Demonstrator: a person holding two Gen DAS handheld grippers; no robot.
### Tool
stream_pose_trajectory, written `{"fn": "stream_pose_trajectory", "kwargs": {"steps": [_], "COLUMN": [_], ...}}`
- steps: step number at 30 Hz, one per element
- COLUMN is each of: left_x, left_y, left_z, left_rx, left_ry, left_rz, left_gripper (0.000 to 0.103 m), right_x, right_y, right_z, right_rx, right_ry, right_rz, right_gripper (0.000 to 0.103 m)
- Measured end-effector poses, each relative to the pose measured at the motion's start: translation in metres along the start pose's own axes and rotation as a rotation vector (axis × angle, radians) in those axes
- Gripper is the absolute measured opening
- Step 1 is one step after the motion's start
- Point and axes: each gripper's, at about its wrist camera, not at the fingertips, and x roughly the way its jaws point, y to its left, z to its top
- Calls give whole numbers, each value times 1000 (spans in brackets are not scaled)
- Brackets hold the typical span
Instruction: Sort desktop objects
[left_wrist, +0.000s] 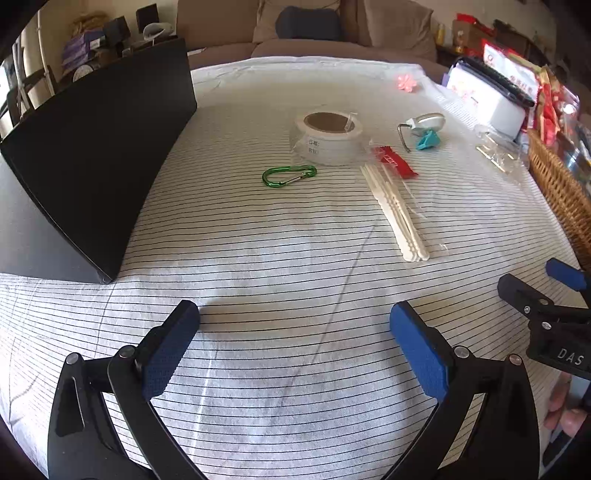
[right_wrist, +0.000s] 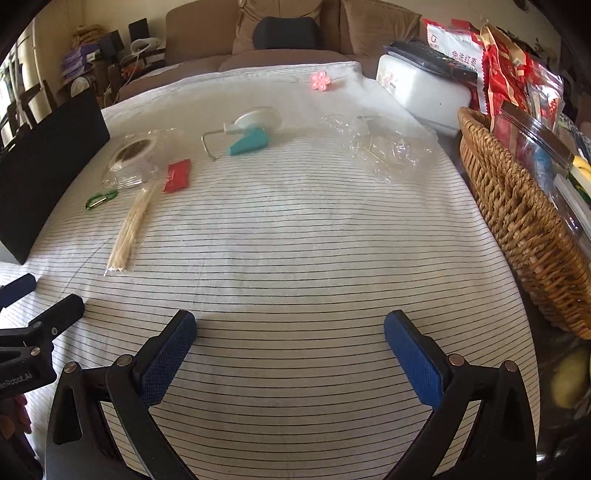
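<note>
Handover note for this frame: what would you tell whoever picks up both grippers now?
Left gripper and right gripper: both open, empty, low over the striped cloth.
Unsorted on the cloth: green carabiner, tape roll, red packet, bagged sticks, teal clip, pink flower.
Black box at left; wicker basket at right.
Nothing visibly sorted; everything remains.

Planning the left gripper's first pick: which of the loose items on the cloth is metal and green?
The green carabiner, lying flat just in front of the tape roll; nothing else there is green.
</note>
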Motion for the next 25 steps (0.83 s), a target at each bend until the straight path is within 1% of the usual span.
{"fn": "stream_pose_trajectory", "kwargs": {"steps": [25], "left_x": [0], "left_y": [1], "left_z": [1], "left_rx": [-2], "left_ry": [0], "left_rz": [4], "left_gripper": [103], "right_x": [1], "right_y": [1], "right_z": [1], "right_rx": [0], "right_ry": [0], "right_rz": [0], "right_gripper": [103]}}
